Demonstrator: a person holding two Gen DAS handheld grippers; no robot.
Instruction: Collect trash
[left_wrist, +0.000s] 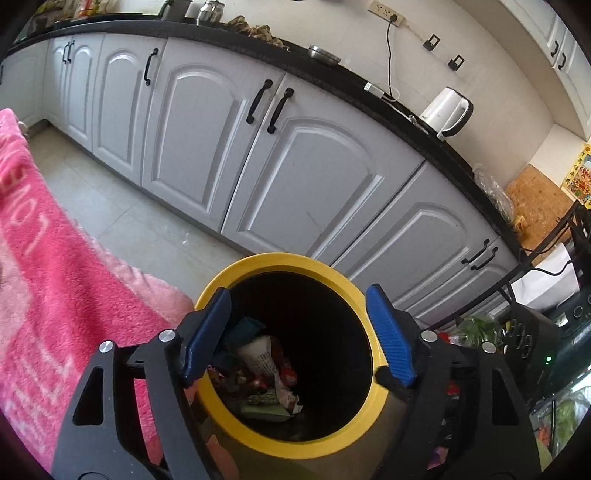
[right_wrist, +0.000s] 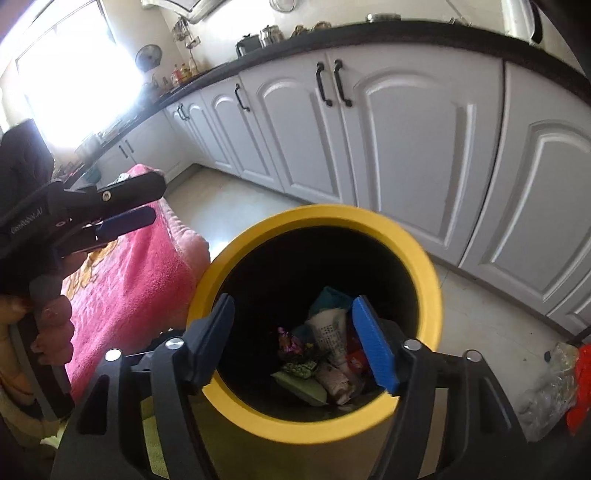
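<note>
Holding both tools over the round bin with the yellow plastic rim, I am looking straight down into its dark inside. My left hand-held gripper is standing wide, its 2 blue ribbed fingers spread apart with nothing between them, and the bin's mouth is showing in the gap. My right hand-held gripper is also spread wide and carrying nothing, one finger over each side of the opening.

The trash is lying at the bottom of the bin: a crumpled white printed wrapper, a pale green packet, a small purple crinkled wrapper, a teal scrap and some red pieces I cannot make out clearly. From the left wrist view the same heap is sitting low against the near wall of the bin.

In the right wrist view my left hand-held gripper is appearing at the left edge, above the fuzzy pink blanket, with my bare fingers wrapped around its handle. That blanket is lying just beside the bin, on its left.

Behind the bin, a row of pale grey arched cabinet doors with black handles is running under a black desk, where a white electric kettle is standing. A crumpled clear plastic bag is lying on the tiled floor to the right.
</note>
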